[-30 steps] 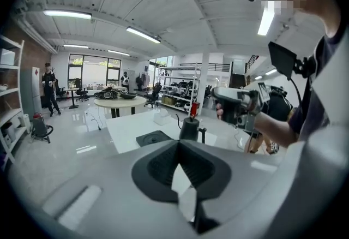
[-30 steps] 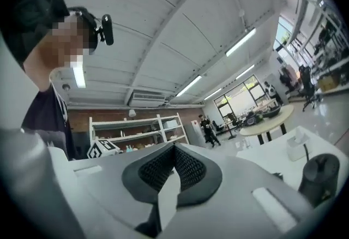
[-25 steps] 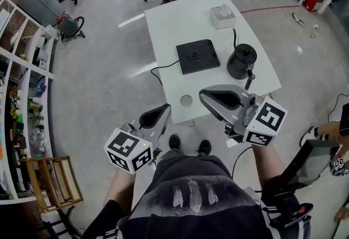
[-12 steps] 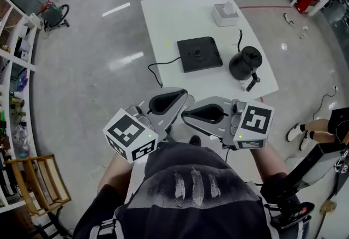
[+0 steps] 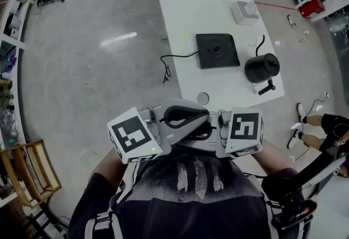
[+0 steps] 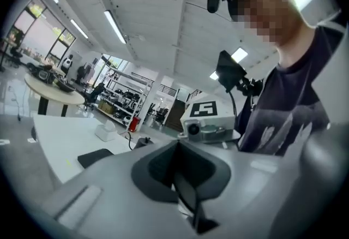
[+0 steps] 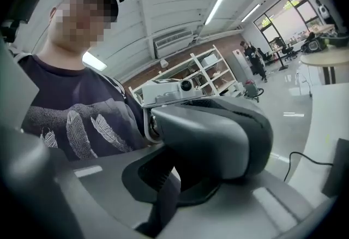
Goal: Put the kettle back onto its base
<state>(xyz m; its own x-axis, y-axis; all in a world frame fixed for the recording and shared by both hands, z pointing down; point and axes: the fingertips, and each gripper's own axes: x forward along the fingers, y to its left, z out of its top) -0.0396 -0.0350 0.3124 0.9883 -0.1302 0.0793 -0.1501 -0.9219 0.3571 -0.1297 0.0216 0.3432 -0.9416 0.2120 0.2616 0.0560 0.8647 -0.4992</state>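
The black kettle (image 5: 262, 67) stands on the white table (image 5: 185, 9), to the right of its flat black base (image 5: 217, 51) and apart from it. Both grippers are off the table, close to my chest. My left gripper (image 5: 203, 115) points right and is shut, with nothing in it. My right gripper (image 5: 191, 136) points left, partly hidden under the left one, and is shut and empty. In the left gripper view my own jaws (image 6: 182, 173) are together, with the base (image 6: 95, 157) and kettle (image 6: 143, 141) far off. The right gripper view shows the left gripper (image 7: 218, 134) lying across my right gripper (image 7: 163, 194).
A white box (image 5: 246, 12) sits at the table's far right, and the base's cable (image 5: 174, 59) trails off the left edge. Shelving (image 5: 8, 52) and a wooden chair (image 5: 24, 172) stand at the left. A seated person's legs (image 5: 319, 129) are at the right.
Both grippers swung inward until they overlap before my chest, the right one moving furthest to the left. Kettle and base kept their places on the table.
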